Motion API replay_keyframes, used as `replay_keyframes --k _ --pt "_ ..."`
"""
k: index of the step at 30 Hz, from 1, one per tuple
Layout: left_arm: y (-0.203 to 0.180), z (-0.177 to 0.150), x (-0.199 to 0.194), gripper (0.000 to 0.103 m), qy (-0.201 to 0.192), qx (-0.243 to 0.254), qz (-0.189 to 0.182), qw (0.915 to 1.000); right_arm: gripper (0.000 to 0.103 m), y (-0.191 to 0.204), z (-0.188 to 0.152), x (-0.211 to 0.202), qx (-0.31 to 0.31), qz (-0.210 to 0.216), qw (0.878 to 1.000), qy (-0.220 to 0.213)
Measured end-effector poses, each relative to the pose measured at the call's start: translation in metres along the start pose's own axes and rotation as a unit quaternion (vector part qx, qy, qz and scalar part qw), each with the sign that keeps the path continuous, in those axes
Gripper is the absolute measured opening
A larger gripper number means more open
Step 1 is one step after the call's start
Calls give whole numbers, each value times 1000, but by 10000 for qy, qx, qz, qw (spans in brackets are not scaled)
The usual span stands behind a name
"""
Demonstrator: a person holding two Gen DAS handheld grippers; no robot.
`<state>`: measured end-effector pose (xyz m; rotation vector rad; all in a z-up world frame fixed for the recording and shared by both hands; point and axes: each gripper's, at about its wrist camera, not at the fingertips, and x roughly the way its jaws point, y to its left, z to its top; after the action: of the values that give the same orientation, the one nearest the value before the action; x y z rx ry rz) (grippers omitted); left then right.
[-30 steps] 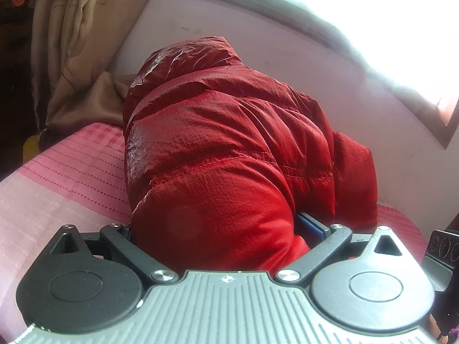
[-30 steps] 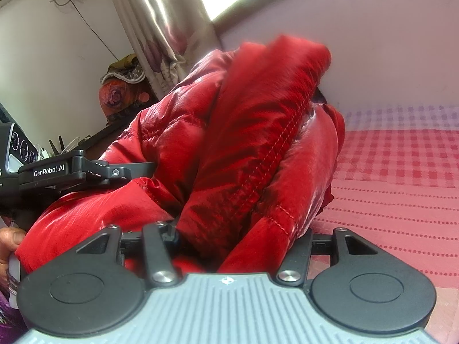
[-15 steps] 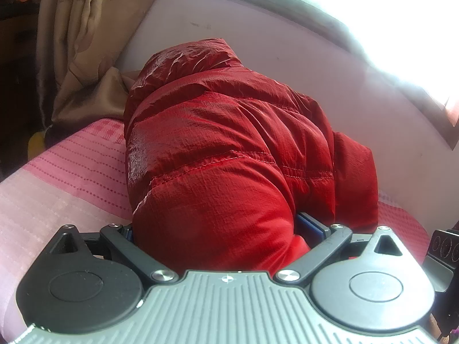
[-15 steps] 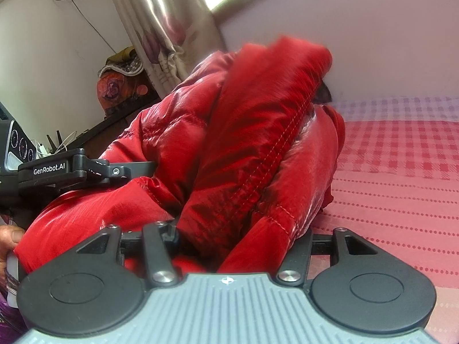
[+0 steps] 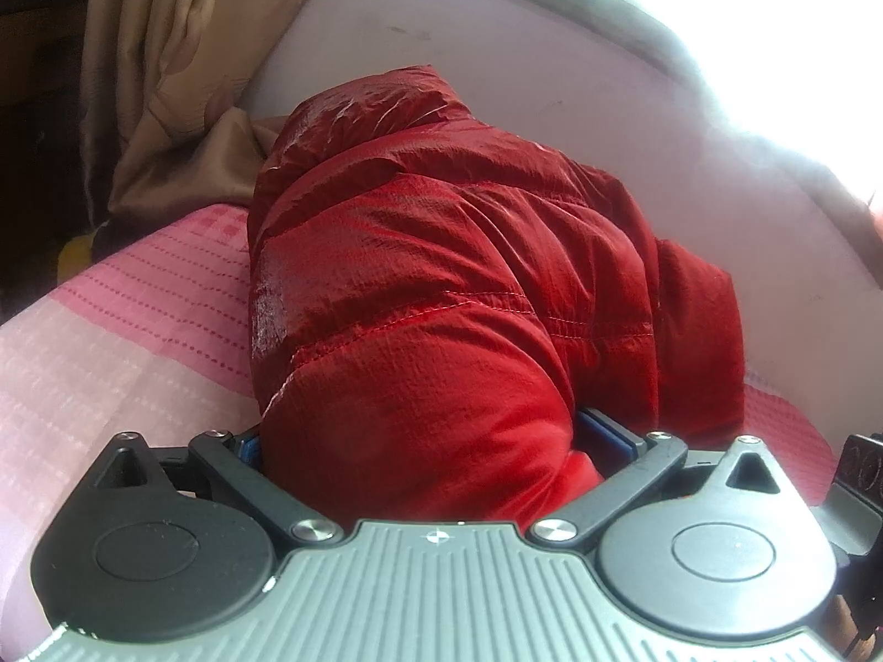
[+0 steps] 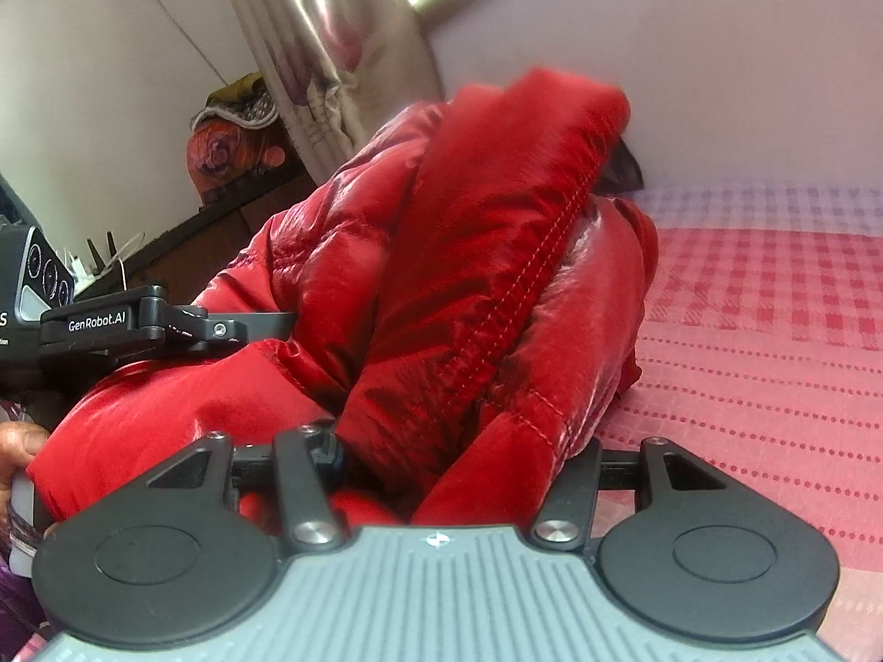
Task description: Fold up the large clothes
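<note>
A shiny red quilted down jacket (image 5: 452, 298) is bunched up on the pink checked bed sheet (image 5: 138, 320) and fills both views. My left gripper (image 5: 430, 441) is shut on the jacket's near puffy fold; its fingertips are buried in the fabric. My right gripper (image 6: 447, 458) is shut on another thick fold of the jacket (image 6: 485, 276), its fingertips hidden too. The left gripper's body (image 6: 154, 325) shows at the left of the right wrist view, pressed against the jacket.
The bed sheet (image 6: 772, 342) stretches to the right. A pale wall (image 5: 552, 66) runs close behind the jacket under a bright window. Beige curtains (image 5: 176, 83) hang at the left. A dark shelf with clutter (image 6: 232, 143) stands beyond the bed.
Both grippers keep their hold. The jacket has shifted slightly away toward the wall and a little lower in the left wrist view; the right wrist view has barely changed.
</note>
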<state>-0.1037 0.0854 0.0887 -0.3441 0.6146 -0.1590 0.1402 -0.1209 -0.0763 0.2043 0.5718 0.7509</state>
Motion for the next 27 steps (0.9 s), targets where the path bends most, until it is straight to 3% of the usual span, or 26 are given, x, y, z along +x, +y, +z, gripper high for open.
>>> replay_keyframes --k 27 --pt "0 -14 -6 103 -261 304 146 9991 66 -7 -19 4 -46 -151 9997 -169"
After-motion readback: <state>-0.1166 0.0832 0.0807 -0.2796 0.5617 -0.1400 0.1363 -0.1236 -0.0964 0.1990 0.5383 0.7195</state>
